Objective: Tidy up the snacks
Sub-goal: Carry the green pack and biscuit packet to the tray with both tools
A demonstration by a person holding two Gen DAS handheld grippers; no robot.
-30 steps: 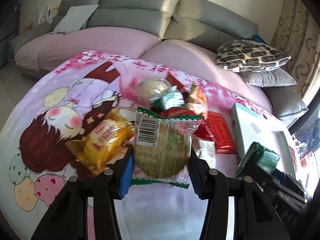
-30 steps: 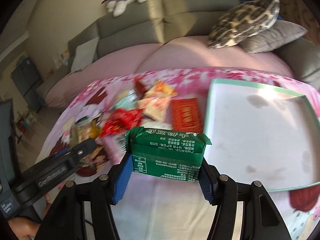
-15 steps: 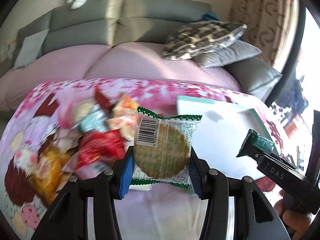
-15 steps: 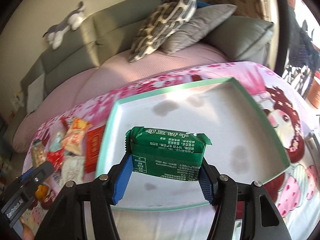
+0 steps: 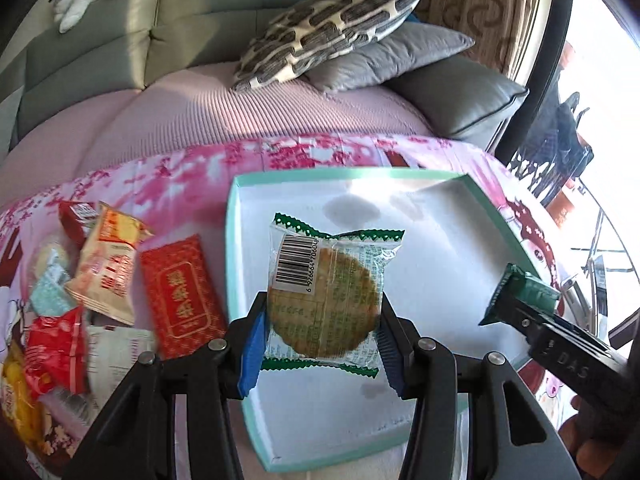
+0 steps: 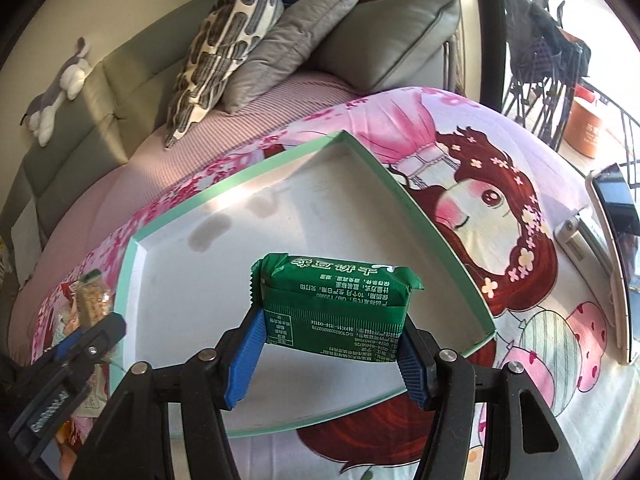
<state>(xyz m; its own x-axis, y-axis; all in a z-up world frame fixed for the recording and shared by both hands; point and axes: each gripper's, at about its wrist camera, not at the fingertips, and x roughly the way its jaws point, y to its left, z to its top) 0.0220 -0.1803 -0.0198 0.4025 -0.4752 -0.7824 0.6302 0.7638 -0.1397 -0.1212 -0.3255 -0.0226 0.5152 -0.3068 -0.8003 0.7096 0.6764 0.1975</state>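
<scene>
My left gripper (image 5: 320,344) is shut on a clear-wrapped round cracker packet (image 5: 326,296) with green edges, held above the near left part of the white, mint-rimmed tray (image 5: 440,240). My right gripper (image 6: 332,354) is shut on a green snack bar (image 6: 336,308), held above the tray (image 6: 288,216), which holds nothing. The right gripper with the green bar (image 5: 524,294) shows at the right of the left wrist view. The left gripper with the cracker (image 6: 94,300) shows at the left of the right wrist view.
A heap of snack packets lies left of the tray on the pink cartoon cloth: a red flat packet (image 5: 180,296), an orange-white one (image 5: 110,268) and several others. A sofa with cushions (image 5: 332,28) stands behind. A white-framed device (image 6: 612,248) lies at the right.
Both grippers have swung right from the snack heap and now hang over the tray, each still holding its packet. The tray now fills the middle of both views.
</scene>
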